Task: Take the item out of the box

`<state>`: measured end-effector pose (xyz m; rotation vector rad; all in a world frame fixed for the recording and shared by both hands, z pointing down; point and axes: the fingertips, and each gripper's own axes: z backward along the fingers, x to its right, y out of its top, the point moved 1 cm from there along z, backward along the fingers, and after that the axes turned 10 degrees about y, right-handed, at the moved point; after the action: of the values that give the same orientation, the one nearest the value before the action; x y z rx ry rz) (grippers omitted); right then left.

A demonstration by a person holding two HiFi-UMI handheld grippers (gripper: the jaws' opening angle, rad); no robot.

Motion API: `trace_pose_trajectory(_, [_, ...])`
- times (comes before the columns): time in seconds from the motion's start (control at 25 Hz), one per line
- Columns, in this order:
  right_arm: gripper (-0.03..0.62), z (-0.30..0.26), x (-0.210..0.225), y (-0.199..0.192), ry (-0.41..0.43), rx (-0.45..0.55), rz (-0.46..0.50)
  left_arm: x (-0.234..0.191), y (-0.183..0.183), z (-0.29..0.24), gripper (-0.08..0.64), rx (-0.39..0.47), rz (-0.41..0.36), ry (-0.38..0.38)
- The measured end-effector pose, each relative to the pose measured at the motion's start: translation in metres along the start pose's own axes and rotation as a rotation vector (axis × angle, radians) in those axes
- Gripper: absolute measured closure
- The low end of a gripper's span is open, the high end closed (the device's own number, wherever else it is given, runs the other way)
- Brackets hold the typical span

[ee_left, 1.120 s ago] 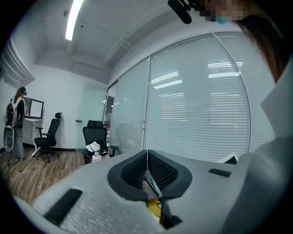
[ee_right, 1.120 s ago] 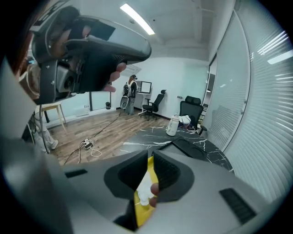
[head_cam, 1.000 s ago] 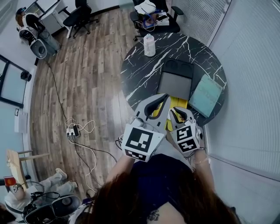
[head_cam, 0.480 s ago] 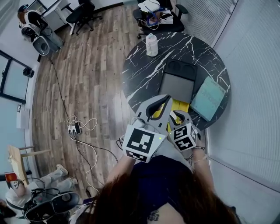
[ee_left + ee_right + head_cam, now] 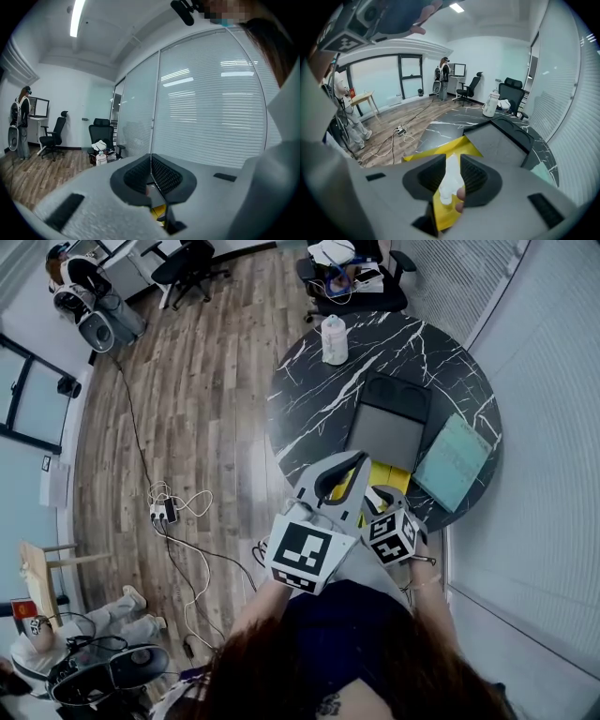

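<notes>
An open dark grey box (image 5: 384, 432) lies on the round black marble table (image 5: 309, 409), and in the right gripper view the box (image 5: 501, 140) is just beyond the jaws. My right gripper (image 5: 374, 491) is shut on a yellow packet (image 5: 384, 472) over the table's near edge. Seen from that gripper (image 5: 451, 171), the yellow packet (image 5: 443, 206) has a white part squeezed between the pads. My left gripper (image 5: 361, 457) is raised beside it, shut with nothing in it. In its own view the left gripper (image 5: 151, 171) has its pads pressed together and points at a blind-covered glass wall.
A teal flat lid (image 5: 453, 462) lies right of the box. A white bottle (image 5: 334, 339) stands at the table's far edge, with office chairs behind. A power strip and cables (image 5: 164, 512) lie on the wooden floor to the left. A glass wall runs along the right.
The right gripper has drawn back a little toward the person with the yellow packet still in it. The left gripper stays raised and shut. The head camera shifted slightly.
</notes>
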<state>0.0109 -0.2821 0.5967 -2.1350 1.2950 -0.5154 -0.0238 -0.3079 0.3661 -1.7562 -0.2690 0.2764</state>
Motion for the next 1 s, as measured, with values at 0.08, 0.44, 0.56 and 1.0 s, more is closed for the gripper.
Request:
trace_pose_trajectory(0.08, [0.491,-0.006,-0.001,-0.004,0.008,-0.015,0.001,-0.002,-0.001,-0.001,0.532,-0.004,0.004,0.005])
trace_pose_trajectory(0.44, [0.489,-0.034,0.003,-0.020,0.033,-0.064,-0.015,-0.010,-0.009,-0.012,0.532,-0.028,0.013,0.019])
trace_pose_trajectory(0.56, [0.489,-0.043,0.004,-0.026,0.036,-0.080,-0.021,-0.011,-0.012,-0.014,0.532,-0.035,0.013,0.021])
trace_pose_trajectory(1.0, [0.489,-0.072,-0.004,-0.047,0.059,-0.153,-0.010,-0.016,-0.022,-0.015,0.532,-0.063,0.008,0.033])
